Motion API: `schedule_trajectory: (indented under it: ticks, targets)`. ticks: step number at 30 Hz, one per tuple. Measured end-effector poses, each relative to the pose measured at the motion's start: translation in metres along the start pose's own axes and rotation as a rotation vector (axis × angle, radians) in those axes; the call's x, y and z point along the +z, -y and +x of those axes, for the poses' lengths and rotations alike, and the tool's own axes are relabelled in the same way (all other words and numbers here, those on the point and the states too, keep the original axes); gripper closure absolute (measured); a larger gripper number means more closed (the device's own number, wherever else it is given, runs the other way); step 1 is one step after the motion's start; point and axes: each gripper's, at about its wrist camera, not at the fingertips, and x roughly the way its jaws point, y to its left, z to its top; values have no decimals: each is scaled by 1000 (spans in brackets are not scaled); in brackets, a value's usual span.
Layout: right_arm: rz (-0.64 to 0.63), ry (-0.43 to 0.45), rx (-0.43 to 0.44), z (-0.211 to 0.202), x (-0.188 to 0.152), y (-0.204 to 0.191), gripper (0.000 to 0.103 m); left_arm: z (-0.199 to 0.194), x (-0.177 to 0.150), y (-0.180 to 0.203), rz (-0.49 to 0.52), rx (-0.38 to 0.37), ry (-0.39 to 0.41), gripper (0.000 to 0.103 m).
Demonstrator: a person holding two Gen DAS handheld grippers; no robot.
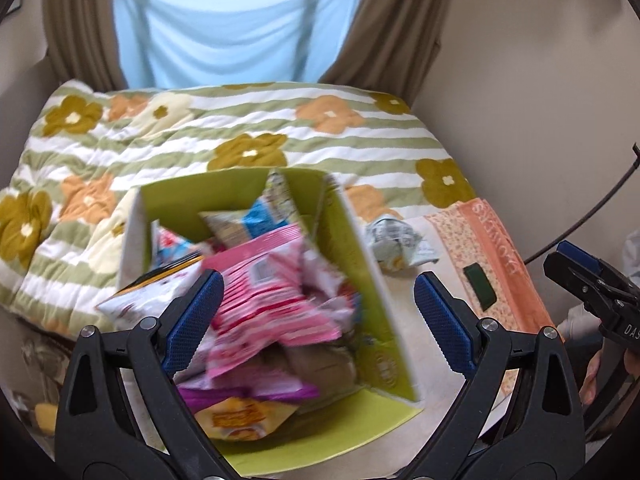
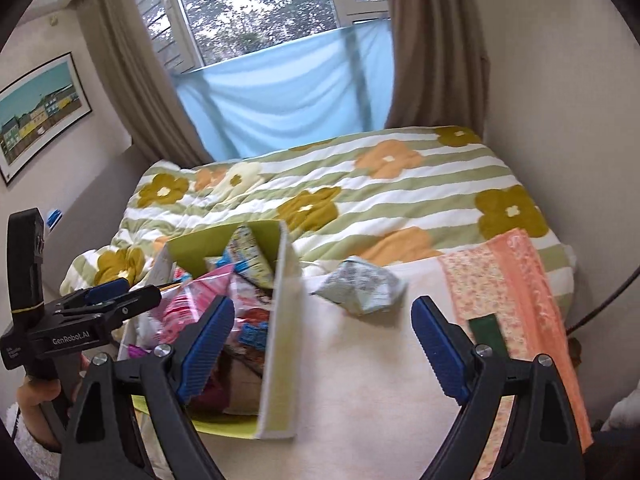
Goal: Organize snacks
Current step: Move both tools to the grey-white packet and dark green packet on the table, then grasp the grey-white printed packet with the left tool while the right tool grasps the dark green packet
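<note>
A green cardboard box (image 1: 352,240) stands on the bed, filled with snack packs; a pink striped pack (image 1: 276,292) lies on top. The box also shows in the right wrist view (image 2: 286,308). A pale grey-green snack pack (image 1: 396,246) lies alone on the bed right of the box, seen too in the right wrist view (image 2: 360,286). My left gripper (image 1: 318,320) is open and empty above the box. My right gripper (image 2: 322,346) is open and empty, right of the box and short of the loose pack. Each gripper shows in the other's view: the right (image 1: 592,280), the left (image 2: 112,300).
A flowered green-striped quilt (image 2: 360,200) covers the far bed. An orange floral cloth (image 2: 516,292) with a dark green tab (image 2: 486,334) lies at the right. Walls close in on both sides; curtains and a window stand behind.
</note>
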Motion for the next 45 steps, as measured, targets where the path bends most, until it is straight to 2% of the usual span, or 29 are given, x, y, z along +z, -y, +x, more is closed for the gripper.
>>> schedule_trajectory:
  ticks: [8, 12, 17, 24, 27, 30, 33, 36, 39, 45]
  targets:
    - [15, -59, -43, 3, 11, 90, 15, 64, 36, 91, 29, -23, -56, 7]
    - [11, -100, -38, 17, 15, 131, 15, 118, 53, 131, 63, 20, -156, 7]
    - [-9, -186, 6, 47, 7, 165, 15, 183, 62, 153, 63, 62, -279, 7]
    - [52, -283, 63, 94, -11, 196, 13, 247, 53, 159, 106, 148, -429, 7]
    - [86, -308, 57, 110, -21, 206, 11, 267, 48, 154, 122, 167, -478, 7]
    - [90, -308, 6, 123, -31, 214, 7, 285, 44, 152, 123, 156, -522, 7]
    - [57, -307, -51, 130, -38, 217, 7, 297, 42, 151, 149, 175, -545, 7]
    - [0, -346, -92, 137, -46, 218, 7, 305, 38, 149, 148, 157, -575, 7]
    - [-12, -401, -98, 144, -54, 221, 7, 310, 34, 149, 156, 144, -582, 4]
    - [-6, -422, -104, 146, -67, 224, 7, 314, 30, 153, 193, 132, -589, 1]
